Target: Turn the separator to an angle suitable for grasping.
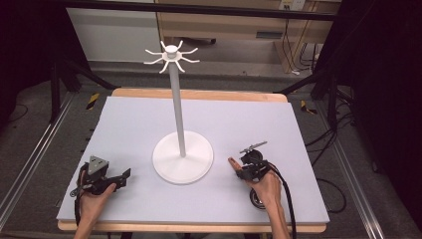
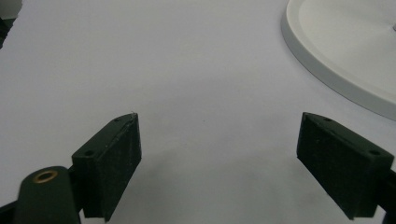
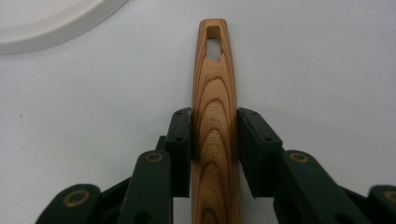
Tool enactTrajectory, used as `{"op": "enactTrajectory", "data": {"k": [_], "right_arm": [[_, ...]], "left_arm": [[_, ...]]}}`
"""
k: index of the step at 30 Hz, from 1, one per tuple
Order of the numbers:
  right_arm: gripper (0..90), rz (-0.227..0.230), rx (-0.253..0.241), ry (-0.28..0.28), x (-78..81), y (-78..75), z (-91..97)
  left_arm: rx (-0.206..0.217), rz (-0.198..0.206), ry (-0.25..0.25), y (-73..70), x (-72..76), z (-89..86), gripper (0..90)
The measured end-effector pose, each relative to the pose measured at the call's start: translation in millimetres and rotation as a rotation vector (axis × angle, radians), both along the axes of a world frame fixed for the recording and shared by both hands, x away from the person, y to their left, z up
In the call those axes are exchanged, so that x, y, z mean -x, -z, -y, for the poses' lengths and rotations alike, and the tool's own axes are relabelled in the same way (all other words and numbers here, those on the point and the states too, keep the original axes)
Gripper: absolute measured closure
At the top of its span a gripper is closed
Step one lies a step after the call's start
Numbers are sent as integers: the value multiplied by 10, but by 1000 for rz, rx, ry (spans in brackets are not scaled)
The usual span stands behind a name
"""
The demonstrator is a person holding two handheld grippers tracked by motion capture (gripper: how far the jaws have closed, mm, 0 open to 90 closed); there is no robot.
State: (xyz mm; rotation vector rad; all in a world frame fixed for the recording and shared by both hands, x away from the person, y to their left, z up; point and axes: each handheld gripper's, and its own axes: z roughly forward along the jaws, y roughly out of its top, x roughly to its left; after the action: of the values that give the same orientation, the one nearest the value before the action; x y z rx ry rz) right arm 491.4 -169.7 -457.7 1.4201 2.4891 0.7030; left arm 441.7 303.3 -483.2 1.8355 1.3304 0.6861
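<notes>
Now my right gripper [image 3: 215, 135] clamps a wooden handle [image 3: 215, 116] at centre frame; my left gripper [image 2: 219, 149] gapes wide over the mat [image 2: 187, 70]

A wooden handle [image 3: 215, 116], centre of the right gripper view, shows bold grain under a smooth, faintly satin finish, with letters pressed into it. The pads [image 3: 180, 144] beside it look like matt black plastic, finely speckled. The white stand base [image 2: 348, 51], upper right of the left gripper view, seems smooth, semi-matt plastic; the table cover [image 1: 124, 129] is a matt pale sheet
</notes>
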Motion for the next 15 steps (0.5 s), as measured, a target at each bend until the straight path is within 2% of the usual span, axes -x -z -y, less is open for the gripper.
{"op": "enactTrajectory", "data": {"k": [3, 5, 6, 11, 15], "right_arm": [[656, 3, 5, 6, 23, -2, -5], [601, 2, -1, 23, 38, -23, -20], [599, 11, -2, 16, 46, -41, -11], [591, 32, -2, 52, 59, -98, 10], [594, 24, -6, 72, 35, -76, 3]], "left_arm": [[3, 5, -5, 0, 2, 1, 130], [7, 3, -4, 1, 0, -1, 130], [7, 1, -2, 2, -2, -1, 130], [-1, -2, 3, -1, -1, -4, 129], [-2, -3, 4, -1, -2, -5, 129]]}}
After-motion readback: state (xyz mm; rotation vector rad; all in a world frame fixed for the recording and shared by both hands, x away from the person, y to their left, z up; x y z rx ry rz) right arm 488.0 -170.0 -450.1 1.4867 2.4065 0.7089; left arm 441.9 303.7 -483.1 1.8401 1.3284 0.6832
